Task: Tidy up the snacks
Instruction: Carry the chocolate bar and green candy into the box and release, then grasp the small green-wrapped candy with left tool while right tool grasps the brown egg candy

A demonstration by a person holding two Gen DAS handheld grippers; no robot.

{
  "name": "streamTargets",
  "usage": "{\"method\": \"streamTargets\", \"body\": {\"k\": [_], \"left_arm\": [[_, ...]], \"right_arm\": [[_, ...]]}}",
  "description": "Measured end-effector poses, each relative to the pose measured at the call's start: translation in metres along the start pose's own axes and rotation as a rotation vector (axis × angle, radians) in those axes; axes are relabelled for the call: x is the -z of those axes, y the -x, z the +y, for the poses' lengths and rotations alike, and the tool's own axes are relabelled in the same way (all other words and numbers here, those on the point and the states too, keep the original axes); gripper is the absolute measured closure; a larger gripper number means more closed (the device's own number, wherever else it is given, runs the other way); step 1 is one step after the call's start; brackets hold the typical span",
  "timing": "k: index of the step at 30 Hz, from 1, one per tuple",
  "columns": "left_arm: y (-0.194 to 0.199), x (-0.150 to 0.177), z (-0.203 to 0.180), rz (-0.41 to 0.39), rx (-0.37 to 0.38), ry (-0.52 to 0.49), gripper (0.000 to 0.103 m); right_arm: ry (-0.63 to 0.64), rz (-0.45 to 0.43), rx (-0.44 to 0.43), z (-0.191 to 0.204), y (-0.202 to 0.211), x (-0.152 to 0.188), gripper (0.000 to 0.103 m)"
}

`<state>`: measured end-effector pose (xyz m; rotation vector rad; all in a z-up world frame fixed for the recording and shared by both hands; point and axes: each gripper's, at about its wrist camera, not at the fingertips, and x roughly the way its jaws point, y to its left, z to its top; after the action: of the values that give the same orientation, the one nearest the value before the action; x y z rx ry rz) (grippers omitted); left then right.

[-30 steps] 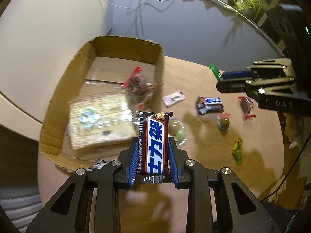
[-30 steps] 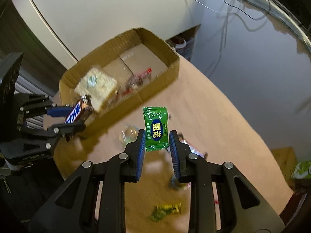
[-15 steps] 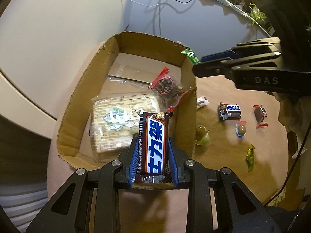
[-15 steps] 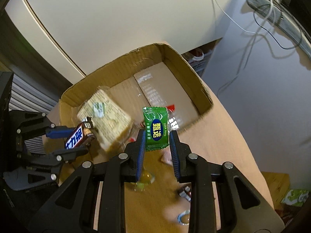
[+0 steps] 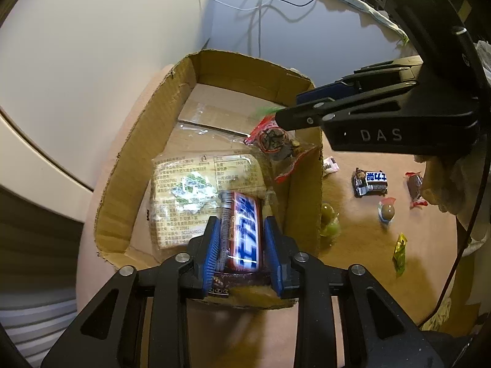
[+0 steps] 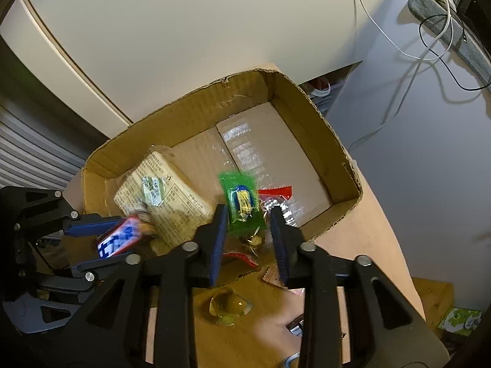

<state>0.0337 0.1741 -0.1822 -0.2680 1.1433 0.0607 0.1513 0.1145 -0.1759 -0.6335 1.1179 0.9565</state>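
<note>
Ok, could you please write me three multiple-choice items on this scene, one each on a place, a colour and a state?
1. Where does the big cracker pack lie?
A on a shelf; B in the cardboard box; C in a gripper.

2. What colour is the candy between the fingers of the right gripper?
A green; B yellow; C purple.

3. How is the cardboard box?
A taped shut; B upside down; C open on top.

Key:
1 B, the pack rests on the box floor.
2 A, its wrapper is green, and it sits loose between jaws that have just been opening.
3 C, the inside of the box shows from above.
</note>
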Motion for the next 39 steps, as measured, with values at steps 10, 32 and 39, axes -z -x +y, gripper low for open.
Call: {"method": "streamTargets", "body": {"k": [10, 32, 39], "left_arm": [[0.004, -0.001, 0.000, -0.028, -0.004, -0.002, 0.047], [0.004, 0.015, -0.065, -0.024, 0.100, -0.092, 0.065], [-0.010, 0.025, -0.091, 0.015, 0.138, -0.104, 0.072]], "right_arm": [[-0.035, -0.020, 0.011, -0.008, 0.006, 0.003, 0.033], [-0.319, -0.090, 0.050, -0.087, 0.072, 0.125, 0.033], [-0.369, -0.028, 0.077, -0.095, 0.069, 0.183, 0.033]]}}
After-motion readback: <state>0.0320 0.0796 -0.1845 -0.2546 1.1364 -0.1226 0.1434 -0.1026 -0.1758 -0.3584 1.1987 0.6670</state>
